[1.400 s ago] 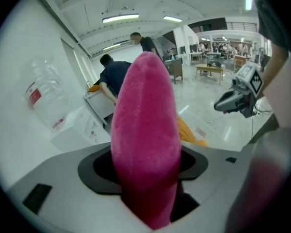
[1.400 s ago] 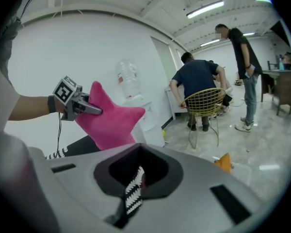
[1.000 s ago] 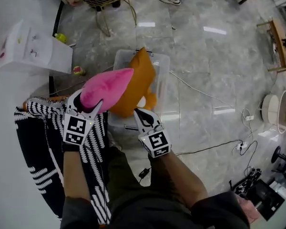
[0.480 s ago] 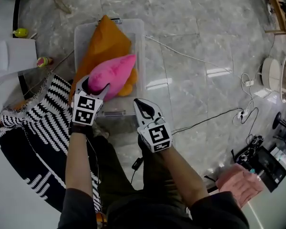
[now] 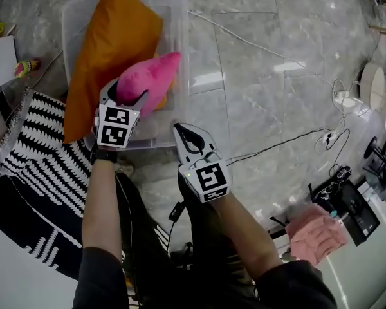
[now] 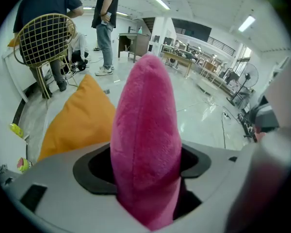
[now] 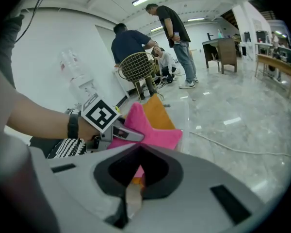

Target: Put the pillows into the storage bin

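No words, numbers or brand names can be read anywhere in the scene. The only sign-like marks are black-and-white square code patterns, which hold no letters or digits. One faces up on the cube (image 5: 118, 126) of the left tongs (image 5: 130, 92), another on the cube (image 5: 211, 179) of the right tongs (image 5: 180, 131), nearer and further right.
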`<state>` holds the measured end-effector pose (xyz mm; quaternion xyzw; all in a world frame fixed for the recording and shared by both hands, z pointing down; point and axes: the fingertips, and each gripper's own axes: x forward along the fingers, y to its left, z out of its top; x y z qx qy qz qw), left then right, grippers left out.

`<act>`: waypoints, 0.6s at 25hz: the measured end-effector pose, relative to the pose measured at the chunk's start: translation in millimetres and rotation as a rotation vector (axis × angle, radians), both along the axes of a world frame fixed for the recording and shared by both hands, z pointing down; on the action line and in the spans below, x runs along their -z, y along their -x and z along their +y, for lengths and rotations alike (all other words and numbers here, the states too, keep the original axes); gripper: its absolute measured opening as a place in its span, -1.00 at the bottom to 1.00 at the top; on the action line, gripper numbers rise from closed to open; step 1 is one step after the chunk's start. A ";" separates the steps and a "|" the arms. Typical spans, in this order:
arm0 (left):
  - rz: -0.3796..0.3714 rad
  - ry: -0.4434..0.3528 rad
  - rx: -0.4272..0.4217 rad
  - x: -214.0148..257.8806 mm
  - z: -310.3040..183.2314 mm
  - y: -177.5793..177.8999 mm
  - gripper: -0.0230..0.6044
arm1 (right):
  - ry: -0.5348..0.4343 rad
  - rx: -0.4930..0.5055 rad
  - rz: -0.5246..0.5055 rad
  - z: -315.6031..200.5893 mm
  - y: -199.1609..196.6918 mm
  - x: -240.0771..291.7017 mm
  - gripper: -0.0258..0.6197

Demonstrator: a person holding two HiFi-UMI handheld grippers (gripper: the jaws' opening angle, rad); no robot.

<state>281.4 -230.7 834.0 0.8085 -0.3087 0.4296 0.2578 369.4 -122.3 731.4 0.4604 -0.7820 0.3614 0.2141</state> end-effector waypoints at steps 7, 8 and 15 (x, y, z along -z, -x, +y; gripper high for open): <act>0.001 0.063 0.057 -48.4 2.5 -11.2 0.30 | 0.033 0.006 0.007 4.1 4.3 -32.2 -0.92; 0.007 0.073 0.070 -53.8 4.7 -11.2 0.30 | 0.032 0.007 0.007 3.3 4.9 -33.5 -0.92; 0.060 0.039 0.060 -53.8 10.0 -4.4 0.39 | 0.025 0.006 0.017 -3.8 6.2 -40.4 -0.92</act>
